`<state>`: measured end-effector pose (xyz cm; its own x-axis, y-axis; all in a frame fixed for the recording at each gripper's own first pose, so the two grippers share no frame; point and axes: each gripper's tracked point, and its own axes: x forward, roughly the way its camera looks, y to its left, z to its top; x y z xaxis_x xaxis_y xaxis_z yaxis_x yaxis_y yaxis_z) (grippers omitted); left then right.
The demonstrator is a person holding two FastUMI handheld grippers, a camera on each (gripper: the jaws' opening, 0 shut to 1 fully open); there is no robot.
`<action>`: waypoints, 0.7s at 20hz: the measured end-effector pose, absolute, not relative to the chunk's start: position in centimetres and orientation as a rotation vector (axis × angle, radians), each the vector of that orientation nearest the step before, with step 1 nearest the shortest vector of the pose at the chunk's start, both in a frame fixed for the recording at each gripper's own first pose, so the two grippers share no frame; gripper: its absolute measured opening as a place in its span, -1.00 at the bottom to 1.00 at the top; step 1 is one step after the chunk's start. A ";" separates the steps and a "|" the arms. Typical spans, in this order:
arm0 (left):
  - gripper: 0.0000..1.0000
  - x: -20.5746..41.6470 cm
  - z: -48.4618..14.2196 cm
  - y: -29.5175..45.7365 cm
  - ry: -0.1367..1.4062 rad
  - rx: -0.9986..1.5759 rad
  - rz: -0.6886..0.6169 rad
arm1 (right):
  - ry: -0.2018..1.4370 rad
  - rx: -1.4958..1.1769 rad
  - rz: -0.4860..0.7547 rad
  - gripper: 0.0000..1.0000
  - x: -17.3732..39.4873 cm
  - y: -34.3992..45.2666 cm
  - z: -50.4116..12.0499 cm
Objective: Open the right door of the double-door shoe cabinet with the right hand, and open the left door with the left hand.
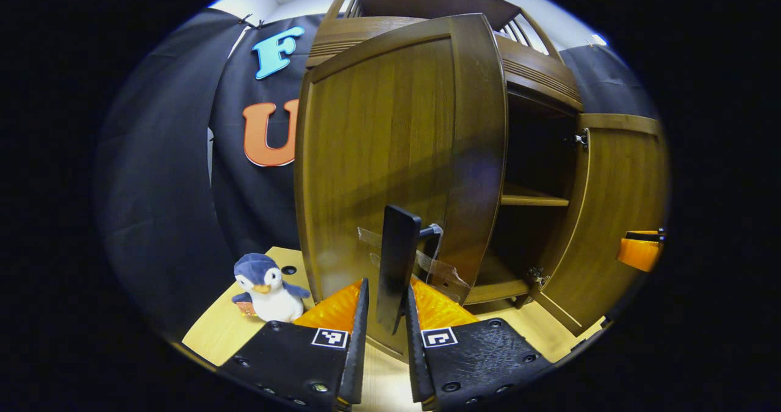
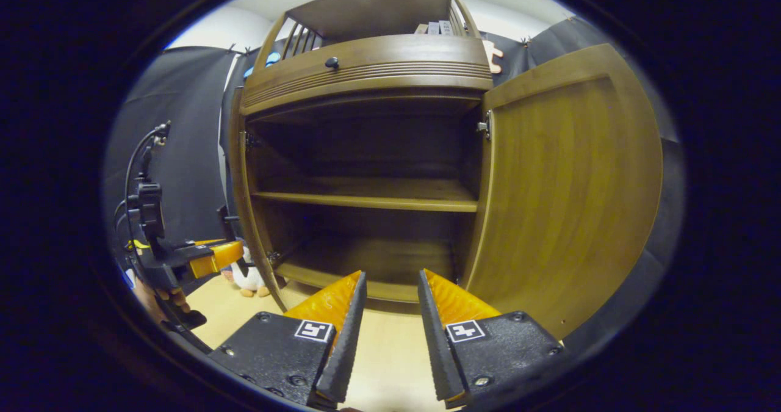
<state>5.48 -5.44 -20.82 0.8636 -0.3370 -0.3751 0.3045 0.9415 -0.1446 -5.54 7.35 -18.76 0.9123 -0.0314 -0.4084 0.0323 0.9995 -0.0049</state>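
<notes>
The brown wooden shoe cabinet [image 2: 366,64] stands with both doors swung out. In the left gripper view the left door [image 1: 378,149] faces me, and its dark bar handle [image 1: 398,247] stands upright between the fingers of my left gripper [image 1: 388,284], which is shut on it. The right door [image 2: 567,192] hangs open just right of my right gripper [image 2: 392,274], which is open with nothing between its fingers and points at the lower compartment. The same right door [image 1: 616,216] is at the right of the left gripper view, with the right gripper [image 1: 640,250] by its edge. A hand holds the left gripper [image 2: 207,256] at the left door's edge [image 2: 244,204].
Inside, one shelf [image 2: 366,201] splits the dark, bare interior. A small penguin plush [image 1: 268,290] sits on the light wooden floor [image 1: 213,332] left of the cabinet. A drawer with a dark knob [image 2: 331,63] runs across the top. Black cloth hangs behind.
</notes>
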 end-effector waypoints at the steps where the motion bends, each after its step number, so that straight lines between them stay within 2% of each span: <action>1: -0.41 5.3 -20.9 -5.1 0.409 -0.088 -0.325 | 0.423 0.003 -0.029 0.14 -5.4 7.5 -18.9; 5: -0.41 4.8 -20.8 -3.3 0.411 -0.104 -0.270 | 0.424 -0.002 -0.010 0.09 -4.9 8.3 -19.2; 6: -0.41 4.7 -20.8 -2.8 0.412 -0.111 -0.257 | 0.423 -0.004 -0.003 0.14 -4.7 8.6 -19.3; 7: -0.26 4.6 -20.9 -2.3 0.414 -0.118 -0.246 | 0.423 -0.005 0.003 0.14 -4.6 8.9 -19.3; 8: -0.26 4.4 -20.8 -1.6 0.412 -0.122 -0.235 | 0.423 -0.005 0.012 0.14 -4.5 9.3 -19.5; 9: -0.41 4.2 -20.9 -1.5 0.412 -0.134 -0.248 | 0.423 -0.007 0.018 0.14 -4.4 9.6 -19.5; 10: -0.70 3.0 -19.8 -0.2 0.405 -0.134 -0.199 | 0.426 -0.008 0.025 0.14 -4.4 9.9 -19.6; 11: -0.99 3.8 -21.5 -0.3 0.423 -0.122 -0.196 | 0.427 -0.008 0.033 0.14 -4.2 10.3 -19.7; 12: -0.84 3.3 -21.6 0.3 0.432 -0.124 -0.187 | 0.427 -0.009 0.039 0.14 -4.2 10.5 -19.7; 14: -0.83 2.7 -22.0 1.9 0.443 -0.159 -0.186 | 0.431 -0.013 0.050 0.08 -4.2 11.0 -19.8</action>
<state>2.65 1.88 -22.01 0.8868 -0.2129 -0.4101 0.1437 0.9706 -0.1931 -4.19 11.02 -19.85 0.9075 0.0459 -0.4176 -0.0515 0.9987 -0.0022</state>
